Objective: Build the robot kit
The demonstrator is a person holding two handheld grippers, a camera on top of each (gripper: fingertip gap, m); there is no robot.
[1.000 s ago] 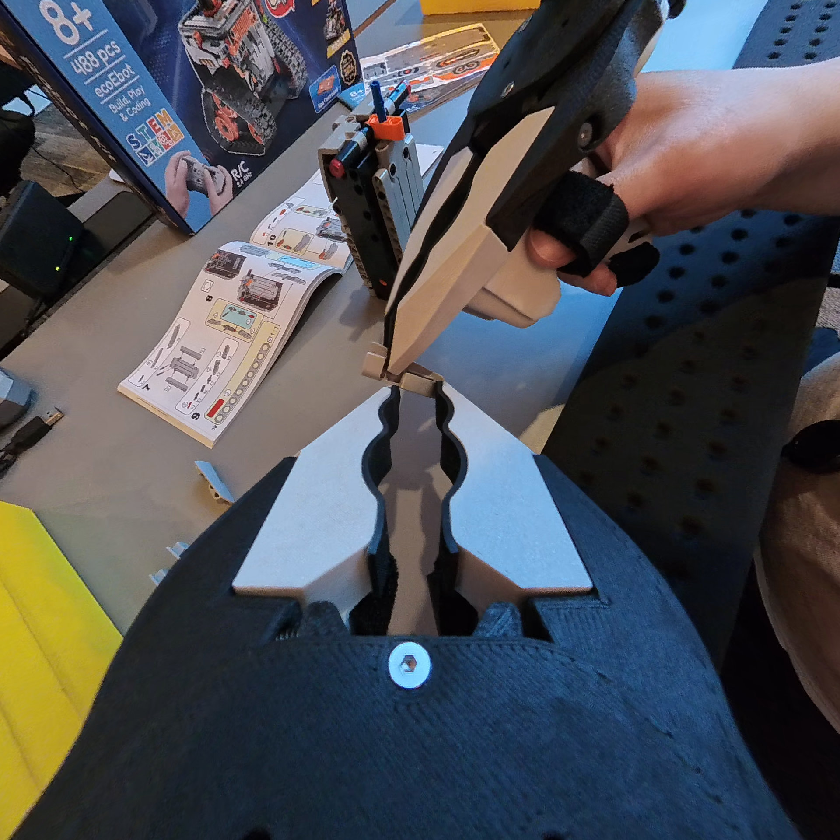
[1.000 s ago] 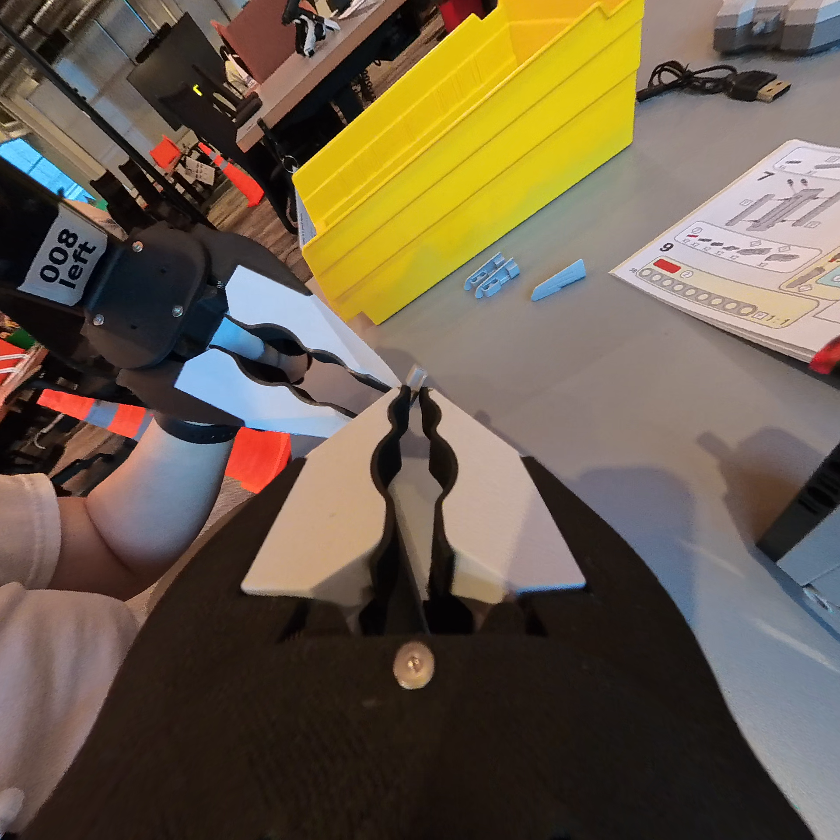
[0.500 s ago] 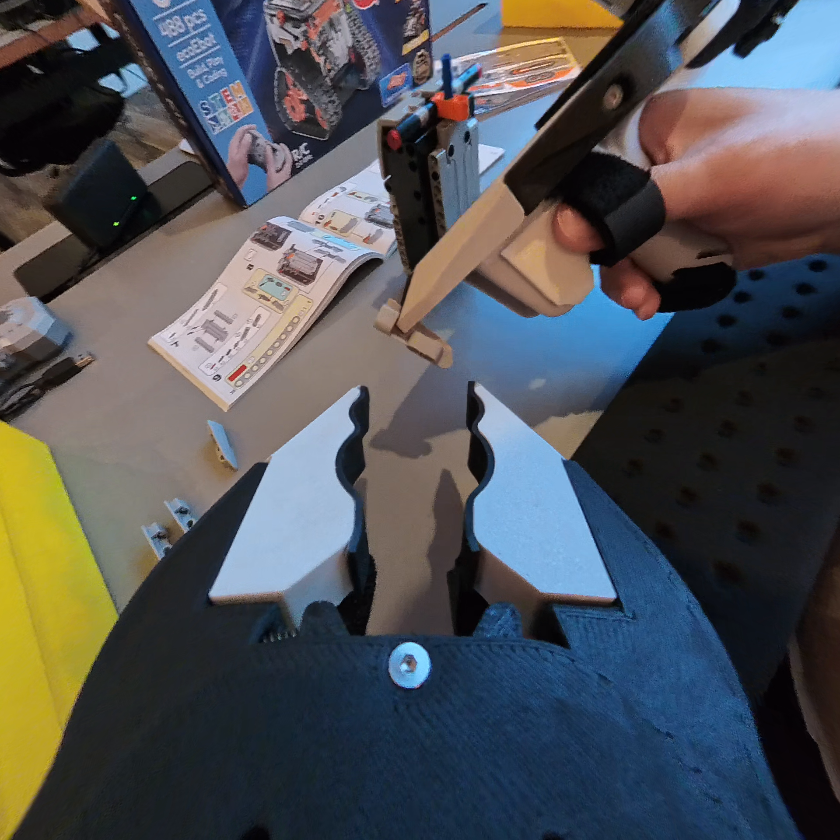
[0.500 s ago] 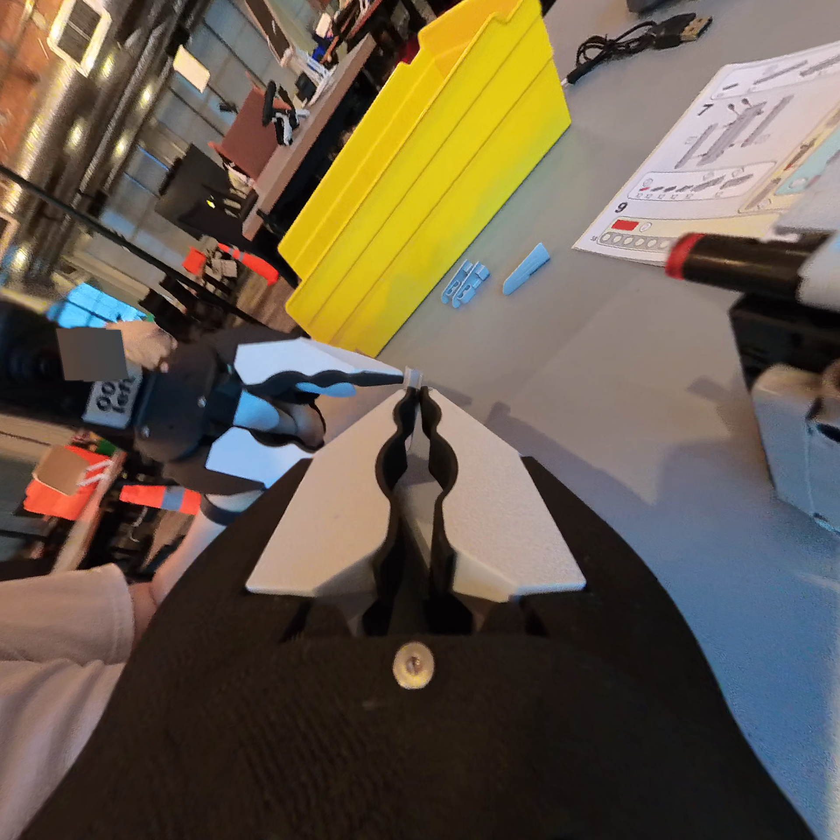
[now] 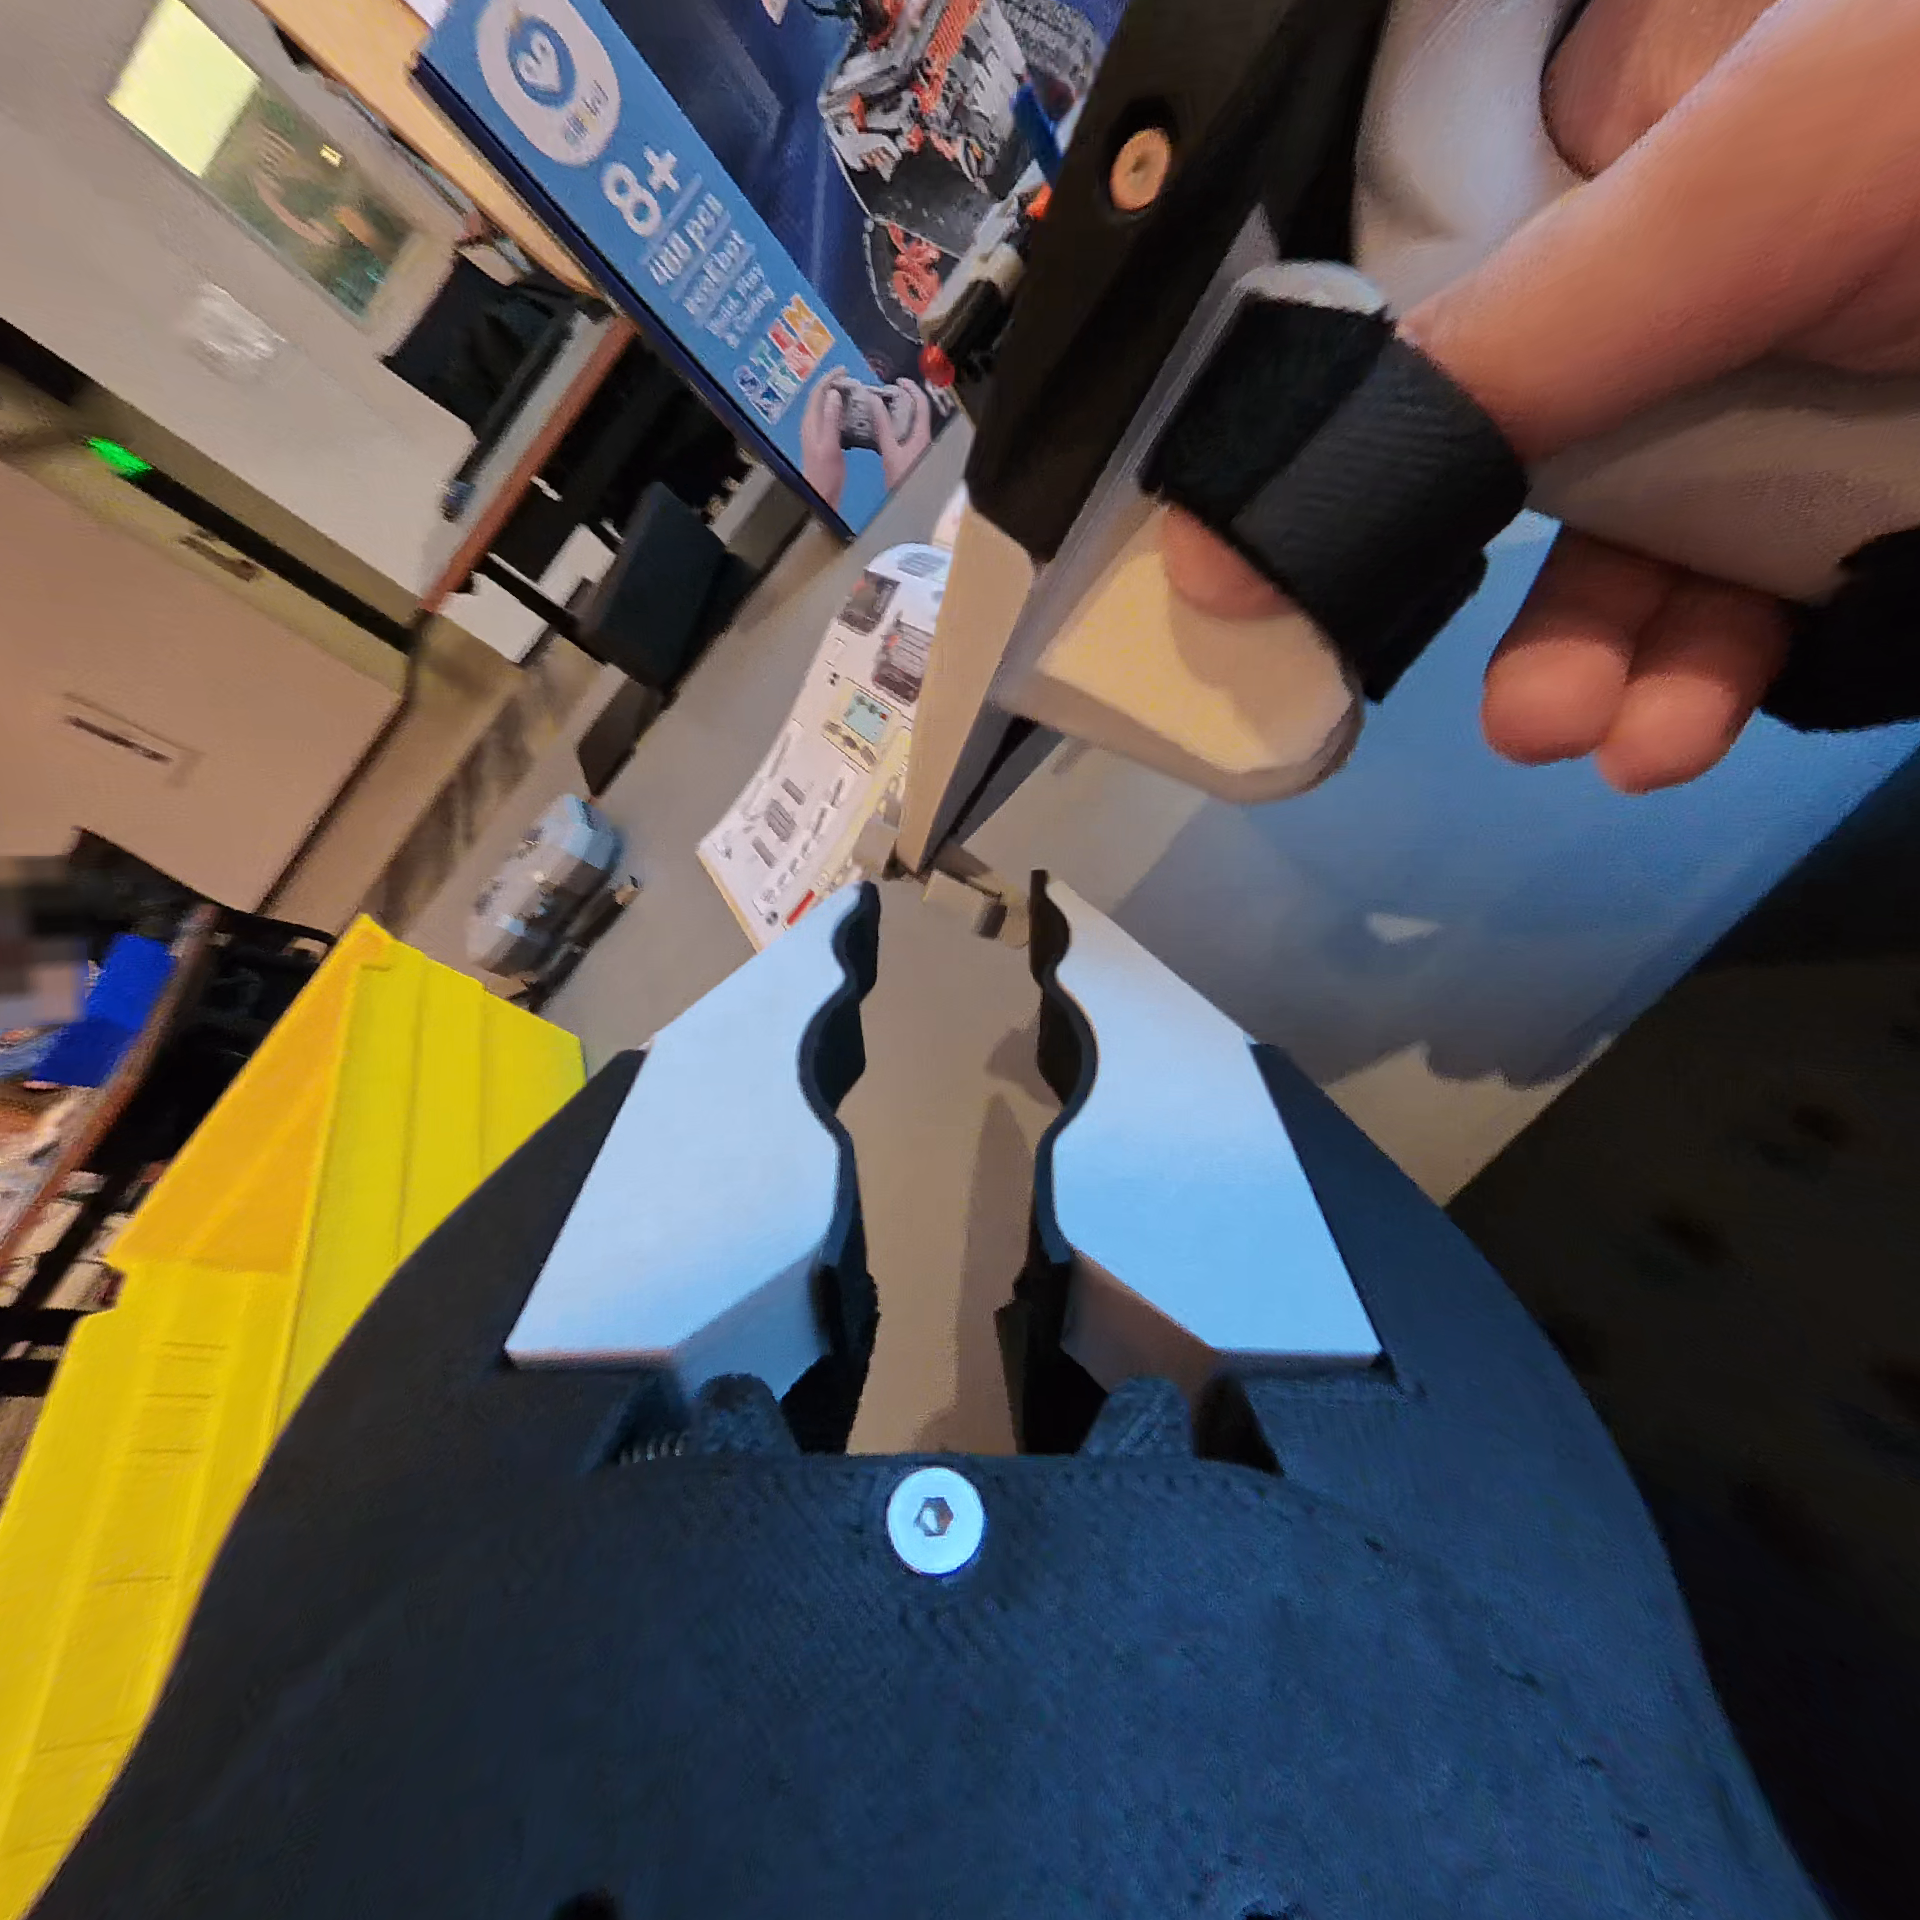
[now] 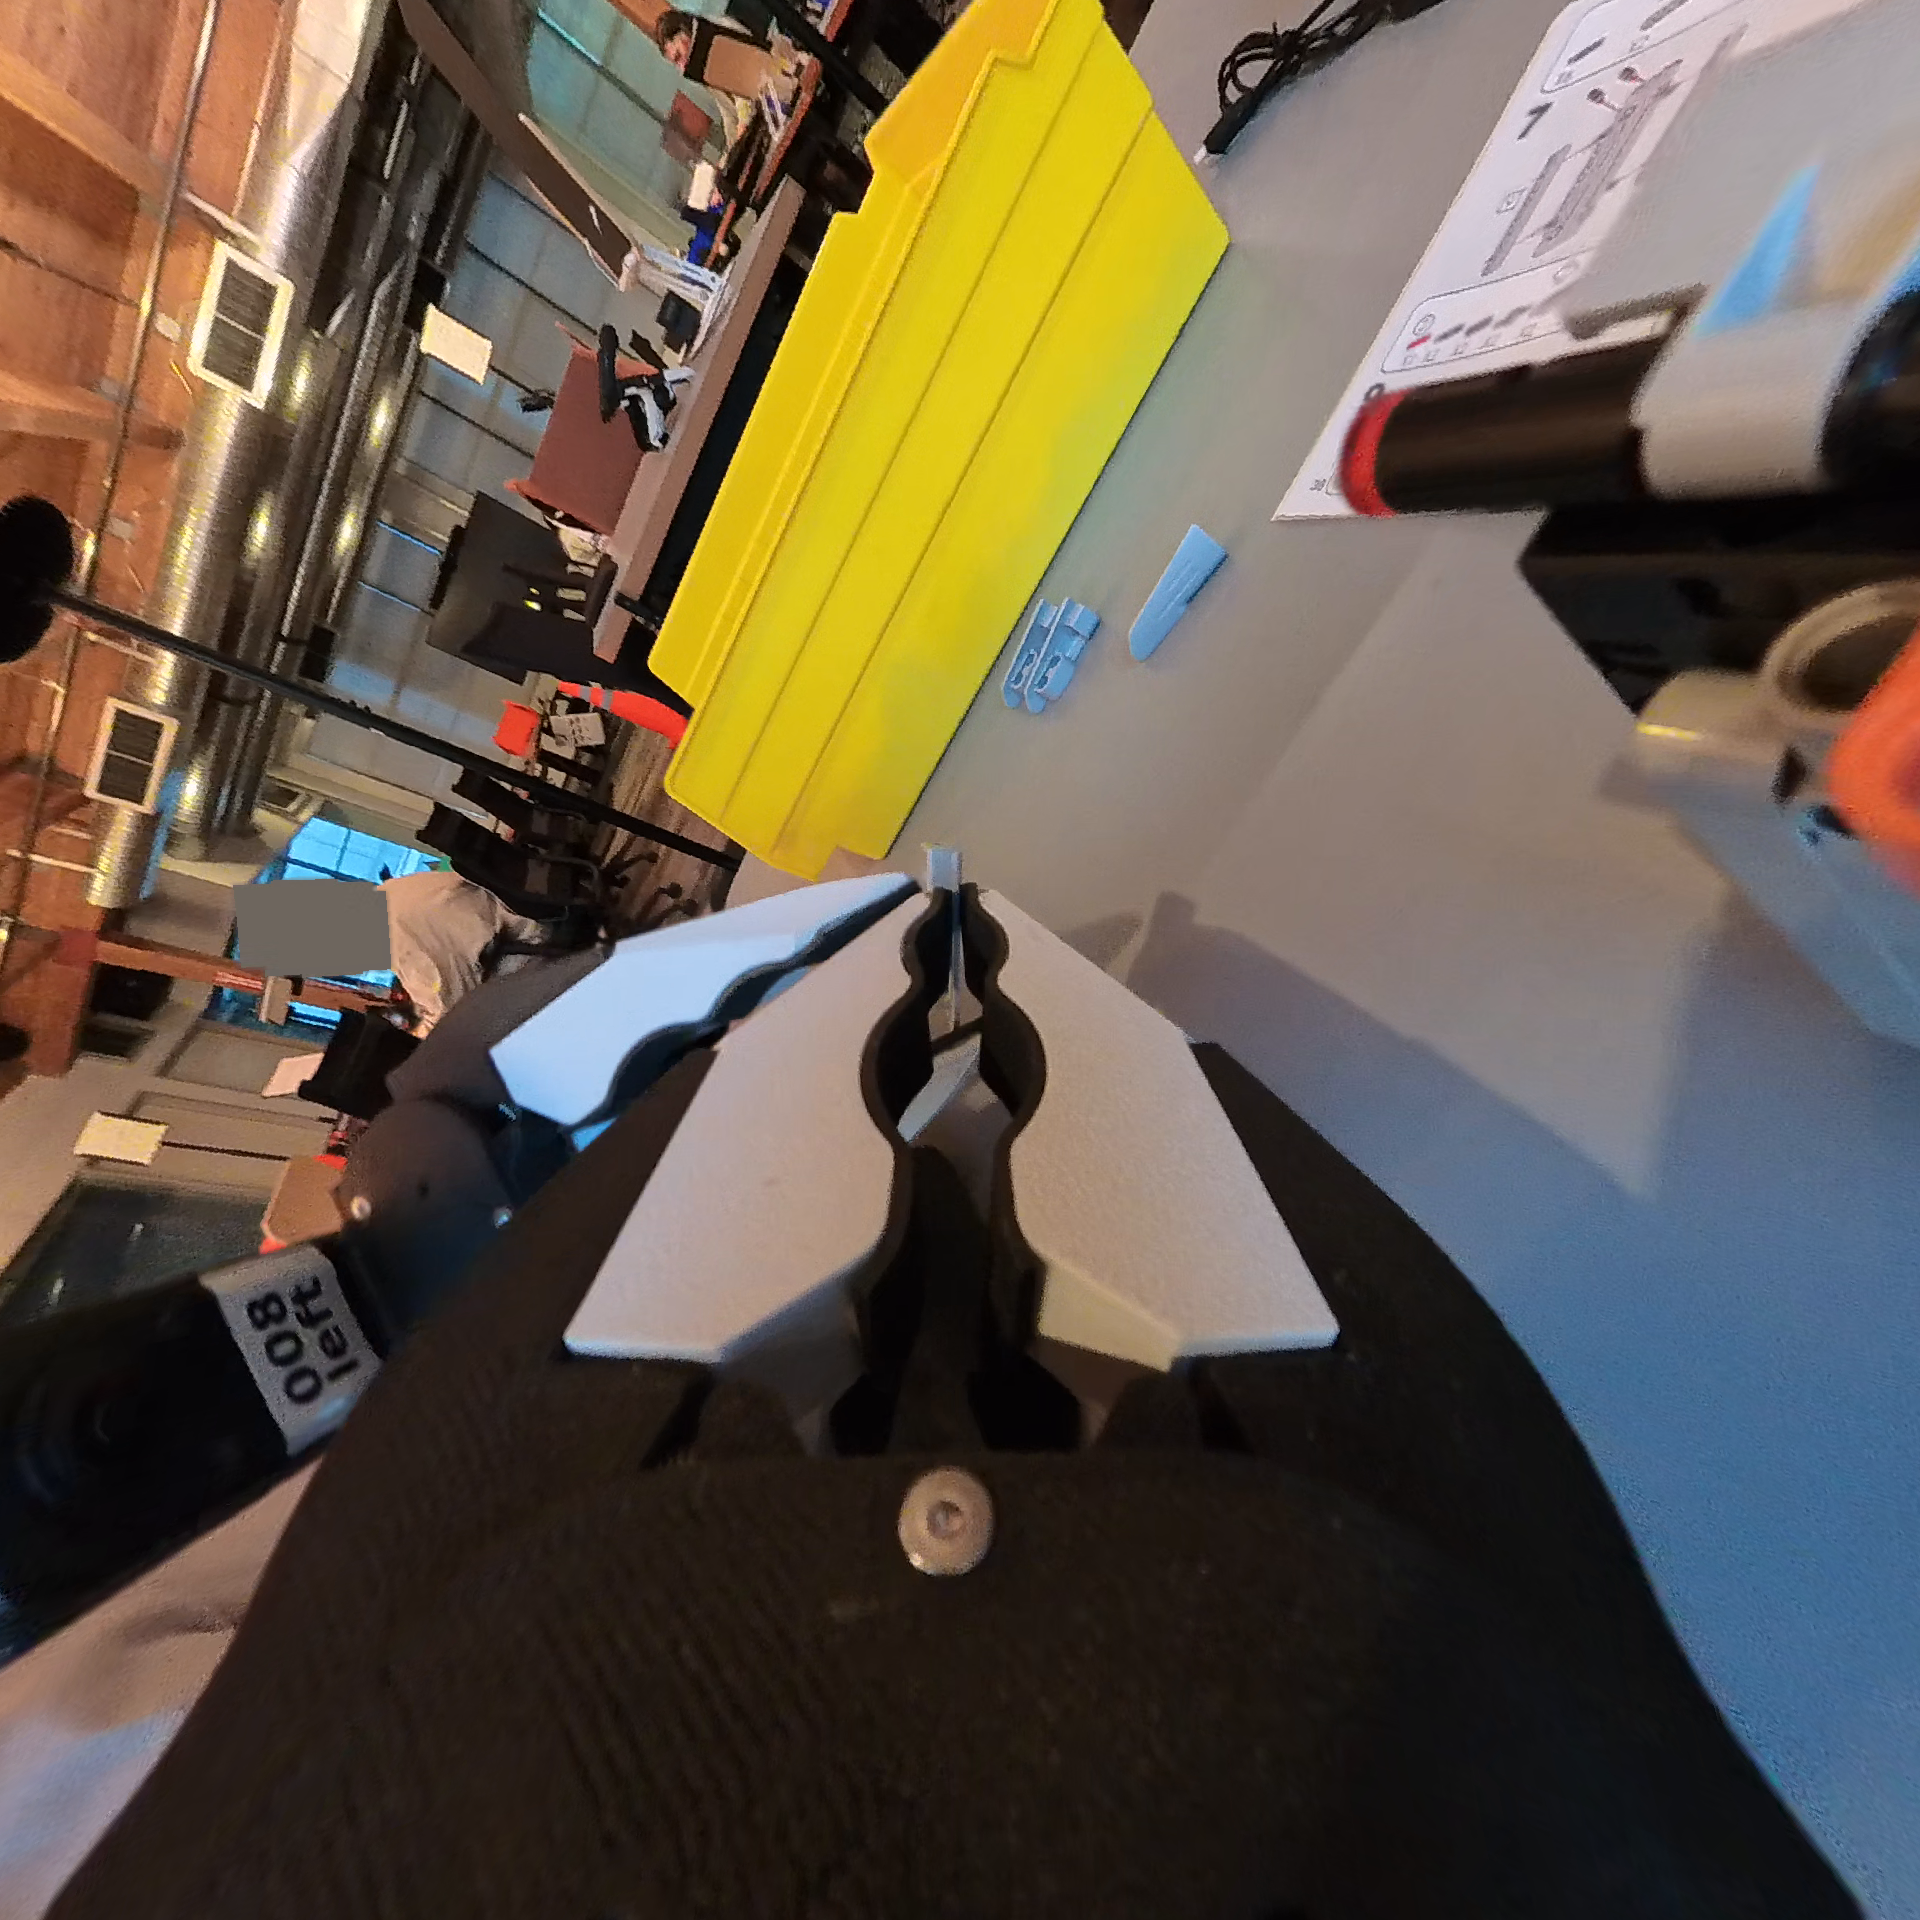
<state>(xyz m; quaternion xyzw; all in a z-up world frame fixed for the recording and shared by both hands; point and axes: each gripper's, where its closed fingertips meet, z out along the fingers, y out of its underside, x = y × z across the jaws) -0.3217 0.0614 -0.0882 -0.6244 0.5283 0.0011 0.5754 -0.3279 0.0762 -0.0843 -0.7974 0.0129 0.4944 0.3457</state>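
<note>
My right gripper [image 6: 943, 891] is shut on a small grey building piece [image 6: 943, 864] that sticks out past its tips. In the left wrist view the right gripper [image 5: 914, 868] comes down from above, held by a hand [image 5: 1662, 416], and the grey piece [image 5: 966, 902] sits between the tips of my left gripper [image 5: 954, 902]. The left gripper is open and empty, its jaws a little apart on either side of the piece. It also shows edge-on in the right wrist view [image 6: 727, 966]. A grey and black brick model [image 6: 1766, 540] with a red-tipped axle stands close on the right.
A yellow bin [image 6: 935, 468] stands on the grey table [image 6: 1351, 935], also in the left wrist view [image 5: 260, 1247]. An open instruction booklet [image 5: 831, 748], a blue kit box [image 5: 727, 260], small blue pieces [image 6: 1174, 592] and a dark perforated surface [image 5: 1714, 1143] are around. The tips of both grippers are at nearly the same place.
The left gripper opened and drew back from the piece, then came up again so its tips flank it. The right gripper kept hold of the piece, tilted and moved nearer the model.
</note>
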